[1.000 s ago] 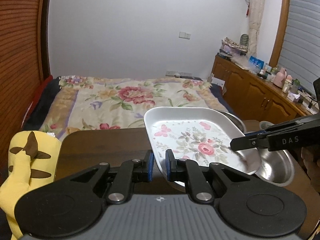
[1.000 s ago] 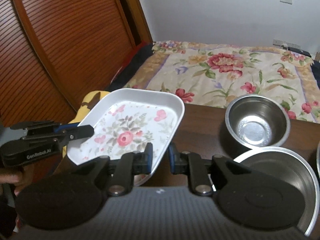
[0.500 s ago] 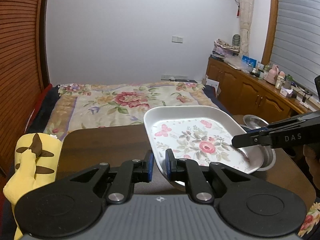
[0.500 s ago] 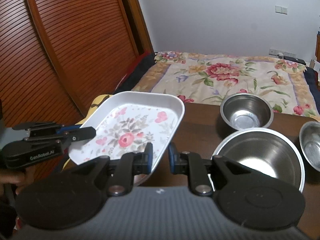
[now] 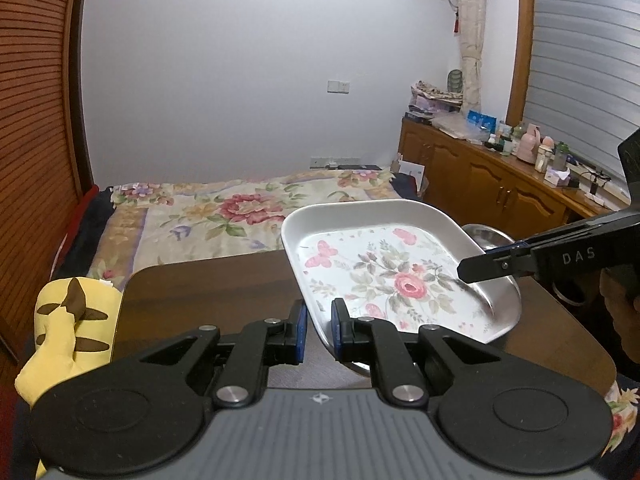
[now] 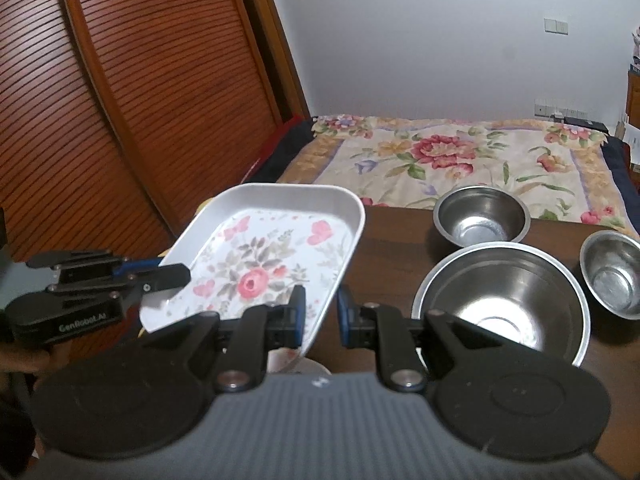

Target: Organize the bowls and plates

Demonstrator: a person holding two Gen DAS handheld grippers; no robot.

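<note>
The flowery plate is up in the air above the brown table, and both grippers hold it. The left gripper pinches the plate's near edge between its blue pads. The right gripper pinches the plate's other side, with the edge between its two fingers. In the right wrist view the plate tips a little, with its far end higher. Just beside the plate, on the table, sits a big steel bowl. Behind that big bowl is a deep steel bowl, and a small steel bowl sits past the big bowl, away from the plate. A yellow plush toy sits by the table's edge, on the side away from the bowls. Behind the table is a bed with a flower blanket.
</note>
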